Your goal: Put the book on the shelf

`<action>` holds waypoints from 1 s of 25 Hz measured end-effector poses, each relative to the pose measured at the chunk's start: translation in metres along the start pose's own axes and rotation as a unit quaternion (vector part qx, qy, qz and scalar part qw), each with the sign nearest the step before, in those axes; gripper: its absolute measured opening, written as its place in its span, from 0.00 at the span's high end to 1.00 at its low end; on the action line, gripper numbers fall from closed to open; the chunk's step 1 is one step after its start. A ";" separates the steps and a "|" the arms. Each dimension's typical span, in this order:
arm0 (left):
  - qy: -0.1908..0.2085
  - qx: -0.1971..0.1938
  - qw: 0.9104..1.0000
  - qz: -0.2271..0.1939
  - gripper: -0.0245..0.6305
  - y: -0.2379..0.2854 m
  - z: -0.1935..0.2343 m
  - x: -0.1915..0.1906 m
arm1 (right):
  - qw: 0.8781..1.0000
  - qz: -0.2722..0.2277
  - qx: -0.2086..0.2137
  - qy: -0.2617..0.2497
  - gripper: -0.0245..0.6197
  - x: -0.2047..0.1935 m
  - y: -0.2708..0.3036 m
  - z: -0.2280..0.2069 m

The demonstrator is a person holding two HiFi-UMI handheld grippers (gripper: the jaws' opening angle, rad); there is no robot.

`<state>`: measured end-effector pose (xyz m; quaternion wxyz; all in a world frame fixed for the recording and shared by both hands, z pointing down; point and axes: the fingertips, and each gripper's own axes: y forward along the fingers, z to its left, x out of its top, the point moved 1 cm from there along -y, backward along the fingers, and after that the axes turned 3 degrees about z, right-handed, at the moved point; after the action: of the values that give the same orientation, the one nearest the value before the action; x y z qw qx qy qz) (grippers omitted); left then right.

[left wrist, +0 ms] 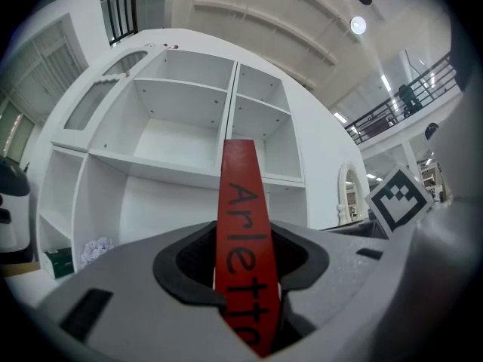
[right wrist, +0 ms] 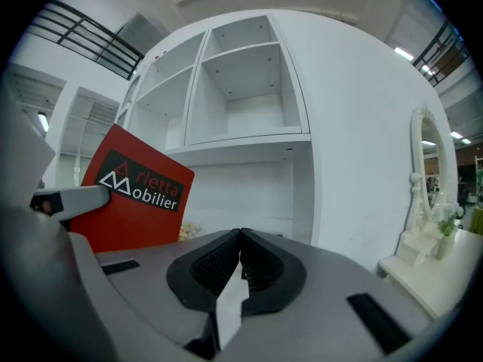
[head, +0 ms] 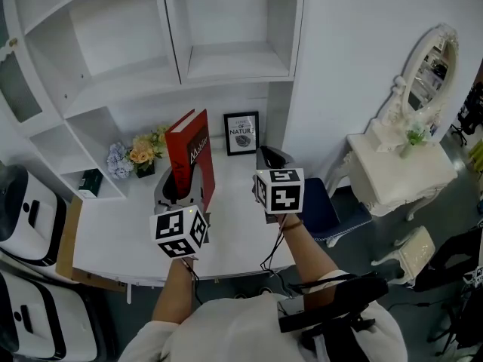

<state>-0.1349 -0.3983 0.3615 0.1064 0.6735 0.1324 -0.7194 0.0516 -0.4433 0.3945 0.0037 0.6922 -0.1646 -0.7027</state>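
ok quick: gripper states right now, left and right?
left gripper: closed on the red book, at its spine.
right gripper: closed, nothing between the jaws.

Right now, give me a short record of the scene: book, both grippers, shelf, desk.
book: red, upright, in front of the shelf, not on it yet
left gripper: shut on the book's spine
right gripper: shut, empty, to the right of the book
shelf: the compartments above the book are bare
desk: flowers and a frame at the back
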 end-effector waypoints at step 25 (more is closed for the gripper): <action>0.015 0.007 0.999 -0.029 0.70 -0.016 -0.044 0.056 | 0.999 -0.007 0.026 0.017 0.93 -0.001 -0.012 -0.022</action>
<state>-0.1029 -0.3676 0.3041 0.0794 0.6805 0.1483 -0.7132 0.0755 -0.4368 0.3929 -0.0162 0.7050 -0.1780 -0.6863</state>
